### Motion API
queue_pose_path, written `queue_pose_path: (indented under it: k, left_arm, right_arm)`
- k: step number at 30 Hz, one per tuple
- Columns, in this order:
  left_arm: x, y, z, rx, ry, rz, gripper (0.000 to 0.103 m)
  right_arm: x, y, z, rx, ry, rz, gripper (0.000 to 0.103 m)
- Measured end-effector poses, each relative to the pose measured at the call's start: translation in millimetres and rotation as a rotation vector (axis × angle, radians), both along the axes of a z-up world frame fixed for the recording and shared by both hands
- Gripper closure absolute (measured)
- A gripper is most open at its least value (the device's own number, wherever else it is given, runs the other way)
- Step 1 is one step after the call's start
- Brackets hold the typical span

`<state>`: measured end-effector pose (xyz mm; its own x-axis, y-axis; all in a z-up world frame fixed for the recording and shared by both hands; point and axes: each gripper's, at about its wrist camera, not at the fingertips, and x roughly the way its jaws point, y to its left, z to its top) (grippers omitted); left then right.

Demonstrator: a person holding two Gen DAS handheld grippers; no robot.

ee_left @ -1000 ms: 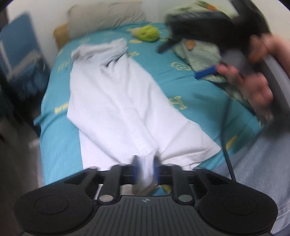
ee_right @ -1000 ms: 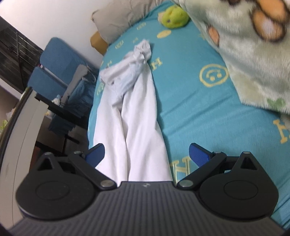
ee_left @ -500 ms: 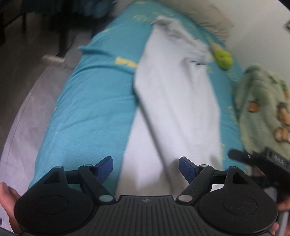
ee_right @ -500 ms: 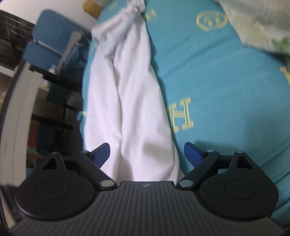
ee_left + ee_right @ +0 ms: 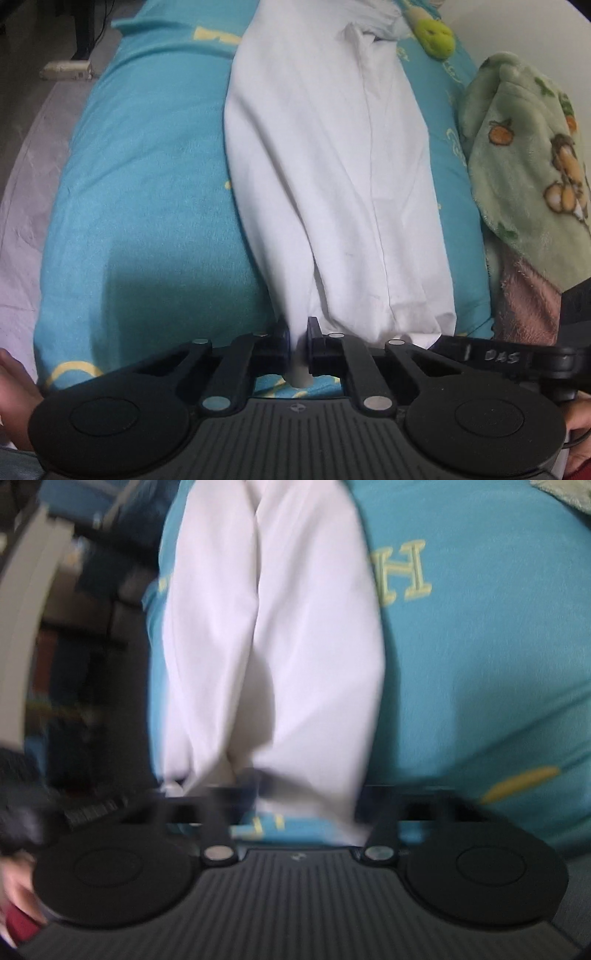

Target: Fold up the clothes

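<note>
A long white garment (image 5: 332, 166) lies lengthwise on the teal bedsheet (image 5: 147, 184), its near end at the bed's front edge. My left gripper (image 5: 298, 332) is closing tight on the near hem, and a pinch of white cloth shows between its blue pads. In the right wrist view the same garment (image 5: 277, 627) runs away from me. My right gripper (image 5: 295, 794) is blurred by motion; its jaws are closing on the near edge of the cloth, which runs between them. Part of the right gripper's black body (image 5: 498, 356) shows beside the left one.
A green fleece blanket (image 5: 524, 147) with animal prints is heaped on the right of the bed. A yellow-green plush toy (image 5: 434, 31) lies at the far end. Floor (image 5: 22, 184) drops off to the left, with dark furniture (image 5: 74, 590) beyond.
Both grippers stood wide open over the garment's near end half a second ago; both have dropped to the hem and closed. The left one also let go of cloth before that.
</note>
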<state>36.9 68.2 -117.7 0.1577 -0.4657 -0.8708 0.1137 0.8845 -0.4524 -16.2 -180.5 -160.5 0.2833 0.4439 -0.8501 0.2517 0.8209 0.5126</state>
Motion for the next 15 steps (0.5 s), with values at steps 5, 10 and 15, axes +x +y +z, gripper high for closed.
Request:
queue_pose_path:
  k: [5,10,15]
  left_arm:
    - [-21,21,46,-0.128,-0.176,0.096,0.098]
    - [-44,35,99,-0.322,-0.297,0.208,0.098]
    - [-72,29,160,-0.416,-0.414,0.222,0.098]
  right_arm:
    - [-23,-11,42,-0.043,-0.138,-0.073,0.093]
    - [-57,-38,102,0.015,-0.324,-0.176,0.094]
    - [-92,-54,162,0.040,-0.481,-0.220,0.094]
